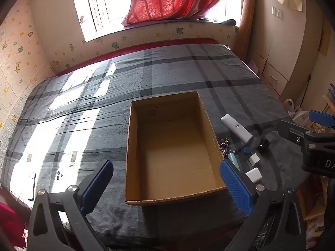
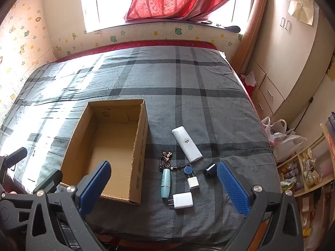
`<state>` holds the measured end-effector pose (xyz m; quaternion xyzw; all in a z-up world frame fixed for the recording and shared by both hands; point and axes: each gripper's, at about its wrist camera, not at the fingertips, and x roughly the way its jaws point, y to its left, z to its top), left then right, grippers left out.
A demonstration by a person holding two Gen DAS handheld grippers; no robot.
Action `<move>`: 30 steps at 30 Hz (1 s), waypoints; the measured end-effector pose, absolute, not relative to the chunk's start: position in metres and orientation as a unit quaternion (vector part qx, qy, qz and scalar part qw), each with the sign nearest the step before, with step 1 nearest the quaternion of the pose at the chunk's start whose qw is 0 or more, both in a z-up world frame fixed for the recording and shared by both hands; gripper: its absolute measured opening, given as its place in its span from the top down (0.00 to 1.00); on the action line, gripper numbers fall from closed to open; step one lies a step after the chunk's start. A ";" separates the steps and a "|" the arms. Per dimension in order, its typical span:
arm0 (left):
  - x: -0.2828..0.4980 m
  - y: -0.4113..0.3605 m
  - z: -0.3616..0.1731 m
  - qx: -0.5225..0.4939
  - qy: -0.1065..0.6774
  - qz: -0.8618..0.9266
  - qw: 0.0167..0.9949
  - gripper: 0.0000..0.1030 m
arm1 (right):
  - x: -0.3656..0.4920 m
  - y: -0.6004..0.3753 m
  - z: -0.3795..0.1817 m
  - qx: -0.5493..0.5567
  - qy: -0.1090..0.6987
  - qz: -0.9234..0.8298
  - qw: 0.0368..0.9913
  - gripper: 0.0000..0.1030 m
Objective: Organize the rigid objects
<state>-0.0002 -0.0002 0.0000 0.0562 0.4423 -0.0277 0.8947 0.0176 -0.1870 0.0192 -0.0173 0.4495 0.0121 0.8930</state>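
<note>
Both tools are seen spread wide with nothing held between their blue pads: the left tool (image 1: 166, 185) is framed at the bottom of the left wrist view, straddling the near end of an open cardboard box (image 1: 209, 119), and the right tool (image 2: 163, 185) is framed at the bottom of the right wrist view, above a cluster of small objects. The box is set on a grey plaid bed (image 2: 188, 79), at lower centre in the left view and at centre left in the right view, and nothing is seen inside it. To the right of the box in the right wrist view, a white remote (image 2: 187, 144) is laid diagonally, with a metal keyring (image 2: 165, 161) just below and left of it. A pale blue tube (image 2: 165, 183) is laid below the keyring, a small white plug (image 2: 192, 183) with a blue round tag (image 2: 188, 170) at its top is found beside the tube, and a larger white charger (image 2: 182, 200) lies lowest in the frame. A small black object (image 2: 210, 169) rests just beside the right tool's right pad (image 2: 233, 188). A red curtain (image 1: 178, 0) is hung at the top of the frame
</note>
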 end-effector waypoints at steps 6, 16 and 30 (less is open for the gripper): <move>0.002 0.002 -0.001 0.052 0.446 -0.029 0.893 0.00 | 0.018 -0.188 0.018 -0.015 0.452 0.014 0.892 0.00; 0.002 0.001 -0.002 0.055 0.442 -0.028 0.895 0.00 | 0.018 -0.187 0.020 -0.014 0.453 0.014 0.891 0.00; 0.000 0.002 -0.001 0.056 0.443 -0.027 0.894 0.00 | 0.019 -0.185 0.018 -0.011 0.454 0.015 0.891 0.00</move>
